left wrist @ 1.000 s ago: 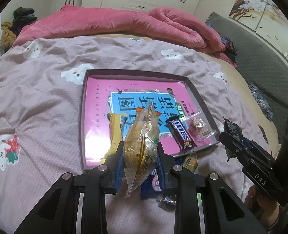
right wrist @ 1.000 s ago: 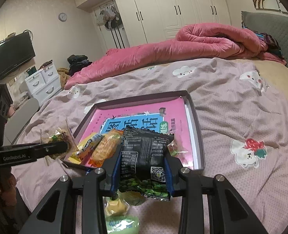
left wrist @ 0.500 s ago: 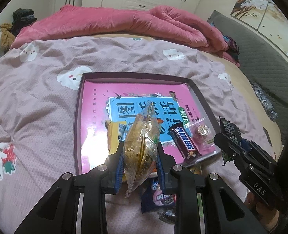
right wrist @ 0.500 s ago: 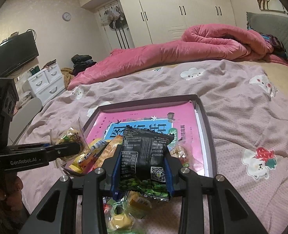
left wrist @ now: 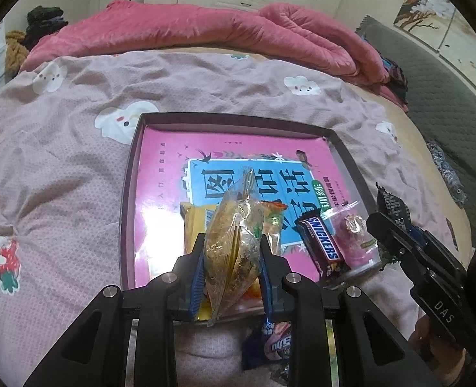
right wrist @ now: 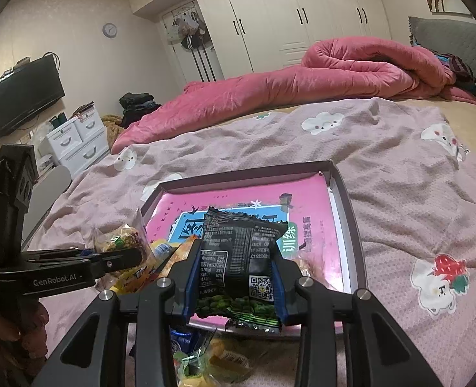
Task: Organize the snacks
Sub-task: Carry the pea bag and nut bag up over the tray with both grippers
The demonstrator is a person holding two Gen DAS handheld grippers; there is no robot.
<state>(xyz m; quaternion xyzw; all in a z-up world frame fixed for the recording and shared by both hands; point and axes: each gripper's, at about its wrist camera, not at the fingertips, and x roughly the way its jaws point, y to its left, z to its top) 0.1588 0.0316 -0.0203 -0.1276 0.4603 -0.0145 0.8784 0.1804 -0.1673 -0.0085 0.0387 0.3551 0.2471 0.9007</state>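
Both grippers have edged forward over the tray's (left wrist: 126,200) near rim since 1 second ago. Left gripper (left wrist: 232,269) is clamped on a clear snack bag (left wrist: 234,245); right gripper (right wrist: 236,285) is clamped on a black packet (right wrist: 239,258). Snickers (left wrist: 323,248) lies inside the tray, loose sweets (right wrist: 205,359) on the bedspread (right wrist: 399,174) just short of it.

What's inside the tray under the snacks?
A pink book covers the tray's floor. On it lie a Snickers bar and other snacks. Beneath the book stays hidden.

Clear snack bag (left wrist: 234,242): held upright above tray (left wrist: 126,200). Black pea packet (right wrist: 238,258): held upright. Snickers bar (left wrist: 323,246): flat in tray, near edge.
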